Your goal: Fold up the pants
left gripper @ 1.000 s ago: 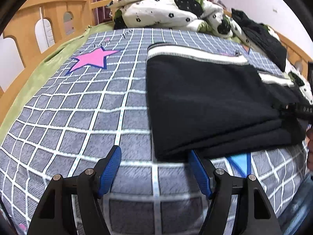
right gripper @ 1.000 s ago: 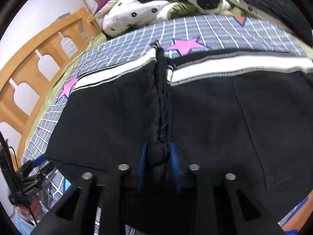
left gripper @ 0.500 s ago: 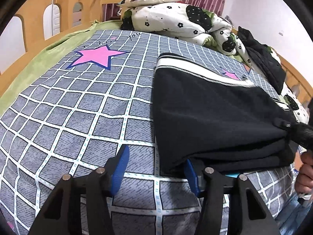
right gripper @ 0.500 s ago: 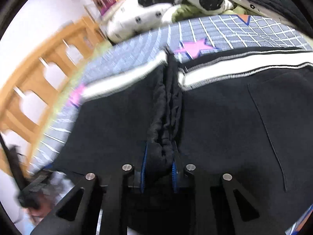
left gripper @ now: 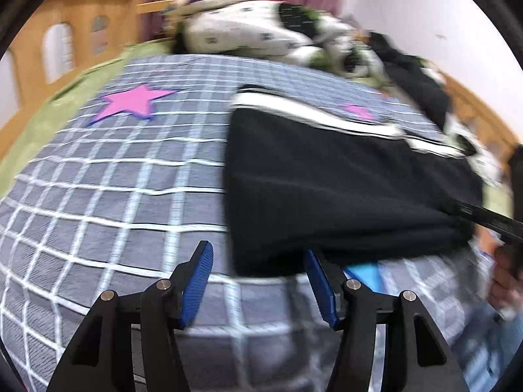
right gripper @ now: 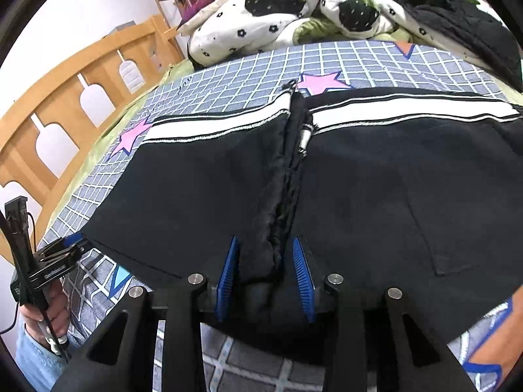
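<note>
The black pants (right gripper: 376,202) with a white waistband stripe (right gripper: 408,111) lie folded on the bed. In the left wrist view the pants (left gripper: 343,189) are a thick folded stack. My left gripper (left gripper: 258,281) is open at the stack's near left corner, its right finger under the fabric edge. My right gripper (right gripper: 266,277) has its jaws apart around a bunched ridge of black fabric (right gripper: 281,202) at the near edge; the pads do not press it. The left gripper also shows in the right wrist view (right gripper: 65,248).
The bed has a grey checked sheet (left gripper: 114,179) with pink stars. A bundled black-and-white quilt (right gripper: 278,19) and dark clothes (right gripper: 464,23) lie at the head. A wooden bed rail (right gripper: 65,98) runs along the left side.
My right gripper has opened and let go of the bunched fabric it was pinching. My left gripper stays open and has shifted slightly at the stack's corner.
</note>
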Motion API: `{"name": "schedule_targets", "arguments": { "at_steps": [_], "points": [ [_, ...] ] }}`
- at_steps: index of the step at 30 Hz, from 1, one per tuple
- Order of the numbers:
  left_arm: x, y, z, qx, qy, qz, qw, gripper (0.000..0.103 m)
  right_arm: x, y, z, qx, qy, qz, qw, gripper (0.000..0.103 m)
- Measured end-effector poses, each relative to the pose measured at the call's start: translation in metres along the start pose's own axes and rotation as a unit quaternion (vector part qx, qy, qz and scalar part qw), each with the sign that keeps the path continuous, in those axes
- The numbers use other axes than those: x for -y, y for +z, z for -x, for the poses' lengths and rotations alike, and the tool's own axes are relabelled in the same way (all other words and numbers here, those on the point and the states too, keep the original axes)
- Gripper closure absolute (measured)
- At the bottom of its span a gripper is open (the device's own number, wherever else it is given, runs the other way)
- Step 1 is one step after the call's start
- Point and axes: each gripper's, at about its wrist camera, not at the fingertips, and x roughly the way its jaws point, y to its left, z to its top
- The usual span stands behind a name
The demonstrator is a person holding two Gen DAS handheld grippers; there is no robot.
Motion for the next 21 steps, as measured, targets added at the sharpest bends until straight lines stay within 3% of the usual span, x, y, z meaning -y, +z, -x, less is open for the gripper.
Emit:
{"name": "schedule_targets", "arguments": {
  "at_steps": [2, 6, 9, 12, 14, 16, 18, 21],
  "points": [
    [0.005, -0.002, 0.013, 0.018, -0.029, -0.013, 0.9993, 0.047, 0.002, -0.003, 0.003, 0.006, -0.008, 0.005, 1.0, 0.068],
    [0.0, 0.002, 0.026, 0.03, -0.064, 0.008, 0.9974, 0.047, -0.008, -0.014, -0.015, -0.044, -0.038, 0.049, 0.997, 0.068],
    [-0.005, 0.009, 0.035, 0.049, -0.066, 0.022, 0.9964, 0.047, -0.018, -0.01, 0.002, -0.026, -0.022, 0.089, 0.995, 0.07],
    [-0.002, 0.021, 0.032, 0.065, -0.046, 0.033, 0.9963, 0.046, -0.013, -0.005, 0.023, 0.031, 0.006, 0.068, 0.997, 0.07],
    [0.002, 0.03, 0.019, 0.056, -0.037, 0.039, 0.997, 0.046, -0.01, -0.002, 0.017, 0.032, 0.011, 0.05, 0.998, 0.072],
    [0.007, 0.032, 0.002, 0.037, -0.042, 0.033, 0.9979, 0.046, -0.008, -0.001, -0.004, -0.004, -0.022, 0.055, 0.998, 0.085],
    [0.009, 0.026, -0.014, 0.01, -0.041, 0.022, 0.9988, 0.046, -0.006, -0.009, -0.016, -0.038, -0.035, 0.063, 0.997, 0.084],
    [0.009, 0.012, -0.027, -0.019, -0.03, 0.004, 0.9994, 0.045, -0.009, -0.014, -0.012, -0.044, -0.023, 0.062, 0.997, 0.083]
  ]
}}
